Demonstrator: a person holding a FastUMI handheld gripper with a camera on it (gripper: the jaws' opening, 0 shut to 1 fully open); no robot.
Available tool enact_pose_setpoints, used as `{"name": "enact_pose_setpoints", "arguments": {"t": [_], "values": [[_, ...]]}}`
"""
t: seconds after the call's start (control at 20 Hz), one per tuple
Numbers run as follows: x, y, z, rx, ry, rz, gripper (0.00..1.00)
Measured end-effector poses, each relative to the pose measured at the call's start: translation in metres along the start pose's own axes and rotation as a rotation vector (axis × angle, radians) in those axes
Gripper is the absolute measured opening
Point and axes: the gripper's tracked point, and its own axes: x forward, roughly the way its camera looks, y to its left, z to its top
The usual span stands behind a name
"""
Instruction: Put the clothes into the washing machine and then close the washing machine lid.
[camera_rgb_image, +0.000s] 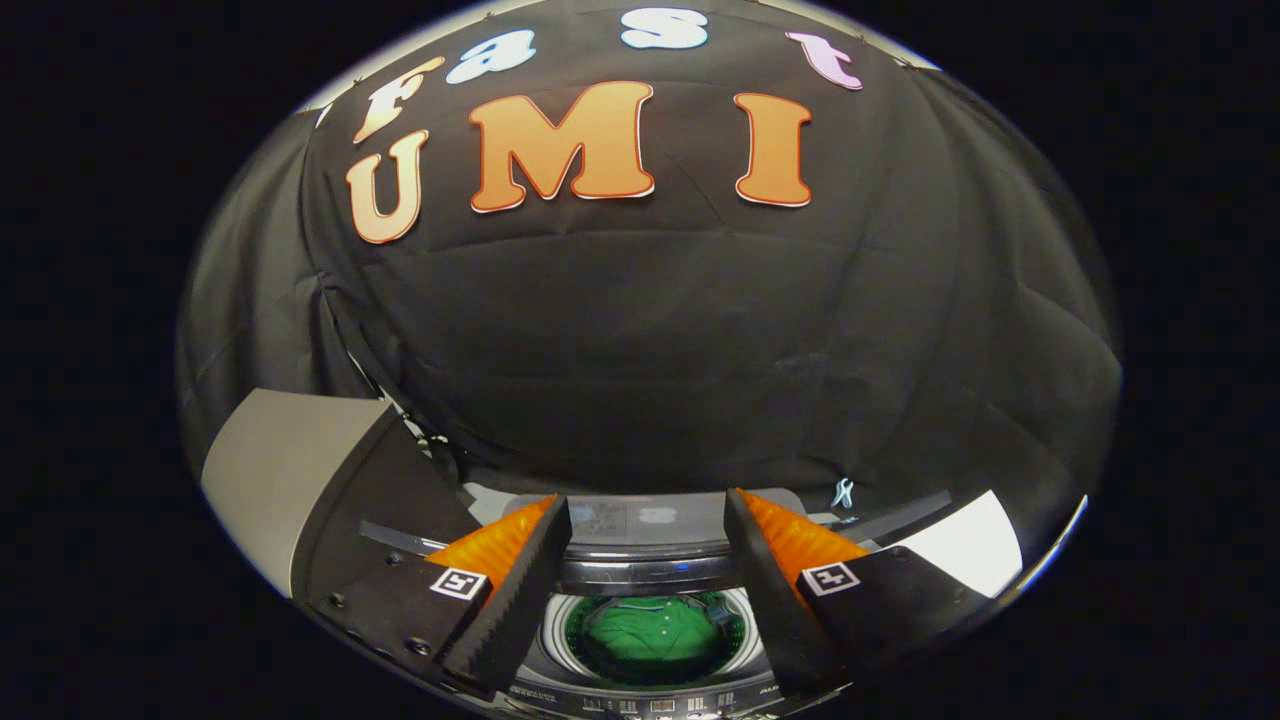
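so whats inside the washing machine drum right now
A green garment lies in the washing machine drum, seen between the open gripper fingers, which hold nothing. Whatever lies under it is covered, and the fingers hide the drum's sides.

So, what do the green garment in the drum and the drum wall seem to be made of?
Green garment: soft woven cloth, matte, judging by its folds. Drum wall: probably stainless steel, shiny with small perforations. The gripper hangs above, jaws open and empty.
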Motion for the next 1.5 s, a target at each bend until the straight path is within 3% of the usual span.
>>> {"name": "enact_pose_setpoints", "arguments": {"t": [0.25, 0.45, 1.15, 1.5], "values": [[-0.031, -0.013, -0.059, 0.032, 0.088, -0.073, 0.99], [-0.06, -0.019, -0.056, 0.09, 0.05, -0.125, 0.99], [-0.204, 0.02, 0.084, 0.072, -0.301, -0.16, 0.99], [-0.264, 0.033, 0.135, 0.084, -0.41, -0.183, 0.99]]}}
